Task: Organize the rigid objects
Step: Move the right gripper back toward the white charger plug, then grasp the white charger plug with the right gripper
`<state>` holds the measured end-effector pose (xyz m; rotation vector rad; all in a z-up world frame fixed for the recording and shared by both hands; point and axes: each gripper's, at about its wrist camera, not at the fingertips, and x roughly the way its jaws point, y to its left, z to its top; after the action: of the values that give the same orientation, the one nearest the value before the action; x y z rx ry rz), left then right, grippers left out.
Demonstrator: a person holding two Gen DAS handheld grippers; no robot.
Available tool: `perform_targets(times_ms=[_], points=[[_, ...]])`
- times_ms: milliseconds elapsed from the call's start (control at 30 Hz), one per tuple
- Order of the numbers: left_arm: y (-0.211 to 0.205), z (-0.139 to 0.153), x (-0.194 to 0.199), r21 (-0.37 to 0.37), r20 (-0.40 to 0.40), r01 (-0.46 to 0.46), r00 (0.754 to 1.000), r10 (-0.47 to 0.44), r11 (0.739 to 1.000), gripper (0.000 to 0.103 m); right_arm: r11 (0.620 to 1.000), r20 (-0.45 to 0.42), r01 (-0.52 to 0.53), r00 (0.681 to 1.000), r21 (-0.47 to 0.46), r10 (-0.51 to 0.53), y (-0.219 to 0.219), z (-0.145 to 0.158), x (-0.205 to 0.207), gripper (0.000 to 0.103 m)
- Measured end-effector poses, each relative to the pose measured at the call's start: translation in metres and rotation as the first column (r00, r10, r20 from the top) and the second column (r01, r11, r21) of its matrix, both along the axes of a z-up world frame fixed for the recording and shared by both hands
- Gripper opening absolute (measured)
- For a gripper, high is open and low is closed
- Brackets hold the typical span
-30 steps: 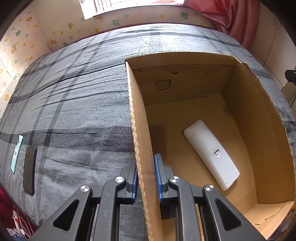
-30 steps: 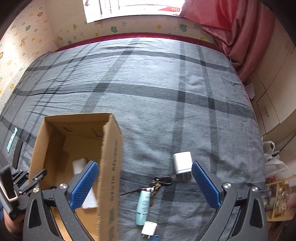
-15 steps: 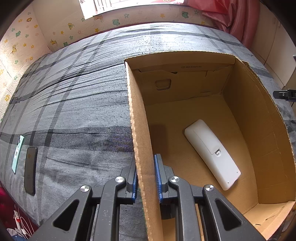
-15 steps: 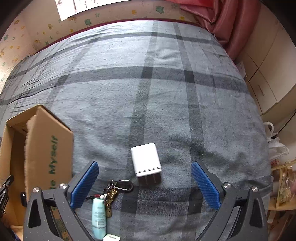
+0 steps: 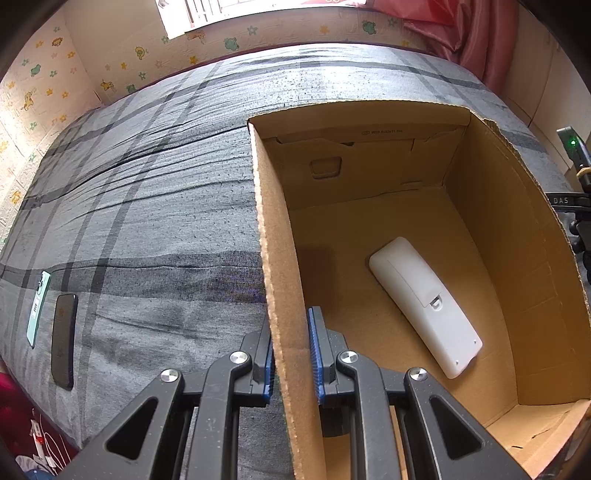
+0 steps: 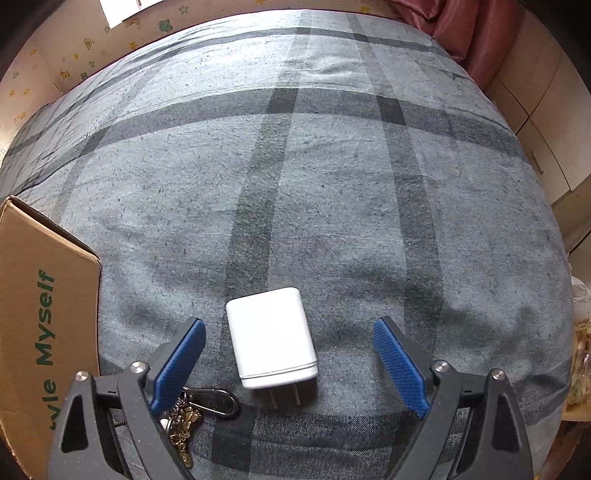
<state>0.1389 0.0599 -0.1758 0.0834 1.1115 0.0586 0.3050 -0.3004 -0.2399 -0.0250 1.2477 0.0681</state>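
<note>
My left gripper is shut on the left wall of an open cardboard box that stands on the grey plaid bed. A white remote control lies face down on the box floor. My right gripper is open and low over the bed, its blue pads on either side of a white plug charger that lies with its prongs toward me. The pads do not touch the charger. A key ring with a carabiner lies by the left pad. The box's outer wall shows at the left.
A dark phone and a teal card lie near the bed's left edge. A wall with cartoon stickers runs behind the bed. A pink curtain and cupboards stand at the right.
My right gripper has moved right and down, away from the box, and now straddles the white charger. The blue tube and small plug have left its view. The left gripper has not moved.
</note>
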Motion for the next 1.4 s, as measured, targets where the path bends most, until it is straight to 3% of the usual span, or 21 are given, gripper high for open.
perform_targets(times_ms=[133,200,600,933,1400], points=[[0.001,0.000,0.000,-0.008,0.000,-0.004,1.000,0.004,1.000,0.017,1.000,-0.032,-0.017,0.999,0.005,0.017,0.005,-0.005,0.003,0.079],[0.001,0.000,0.000,-0.006,0.000,-0.004,1.000,0.004,1.000,0.017,1.000,-0.051,-0.022,0.998,0.004,0.022,0.009,-0.007,0.003,0.047],[-0.001,0.000,0.000,0.001,0.001,-0.003,1.000,0.003,1.000,0.017,1.000,-0.057,0.013,0.998,-0.012,-0.013,0.016,-0.002,-0.007,0.047],[-0.004,0.001,-0.001,0.012,0.003,-0.002,1.000,0.002,1.000,0.017,1.000,-0.041,0.023,0.999,-0.021,-0.024,0.023,0.021,-0.023,0.047],[-0.007,0.002,0.000,0.017,0.001,-0.006,1.000,0.006,1.000,0.017,0.999,0.014,-0.041,0.999,-0.021,0.042,0.042,0.085,-0.049,0.047]])
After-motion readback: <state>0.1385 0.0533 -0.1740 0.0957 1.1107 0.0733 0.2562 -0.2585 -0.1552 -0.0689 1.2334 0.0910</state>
